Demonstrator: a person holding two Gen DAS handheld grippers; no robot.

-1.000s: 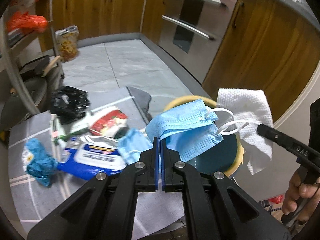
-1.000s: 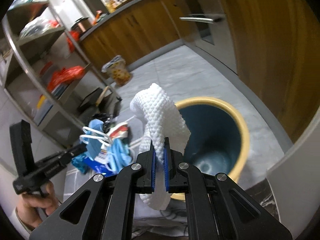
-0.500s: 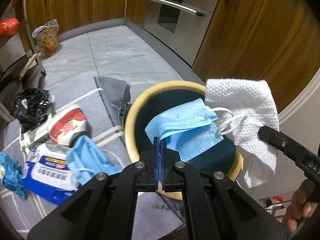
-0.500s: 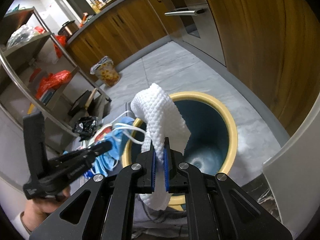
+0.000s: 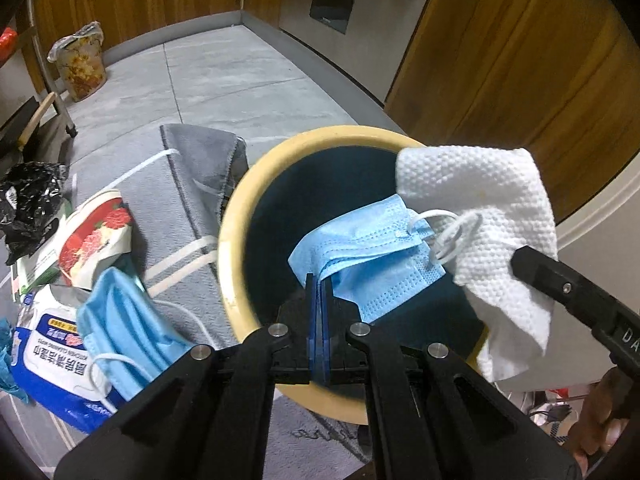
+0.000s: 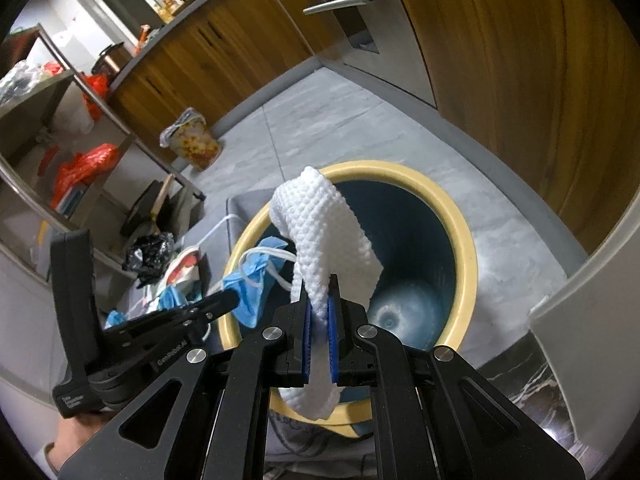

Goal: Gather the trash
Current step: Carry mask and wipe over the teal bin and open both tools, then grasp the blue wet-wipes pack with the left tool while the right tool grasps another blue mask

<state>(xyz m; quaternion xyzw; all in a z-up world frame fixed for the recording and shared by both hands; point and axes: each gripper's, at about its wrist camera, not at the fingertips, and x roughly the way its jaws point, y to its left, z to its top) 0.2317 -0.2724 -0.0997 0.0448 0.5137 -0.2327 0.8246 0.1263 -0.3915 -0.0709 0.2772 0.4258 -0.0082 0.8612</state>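
My left gripper (image 5: 319, 292) is shut on a blue face mask (image 5: 372, 252) and holds it over the mouth of a yellow-rimmed bin (image 5: 232, 216) with a dark blue inside. My right gripper (image 6: 319, 312) is shut on a white paper towel (image 6: 324, 224) and holds it over the same bin (image 6: 466, 248). The towel also shows in the left wrist view (image 5: 488, 200), touching the mask's ear loops. The mask also shows in the right wrist view (image 6: 250, 292), at the bin's left rim.
Left of the bin on a grey mat (image 5: 188, 184) lie a second blue mask (image 5: 120, 324), a wet-wipes pack (image 5: 52, 356), a red-and-white wrapper (image 5: 92, 236) and a black crumpled bag (image 5: 28, 196). Wooden cabinets (image 5: 500, 52) and a metal rack (image 6: 60, 120) surround the floor.
Both grippers moved forward and right until the mask and the towel hang over the bin's mouth. The floor trash slid to the left of the view.
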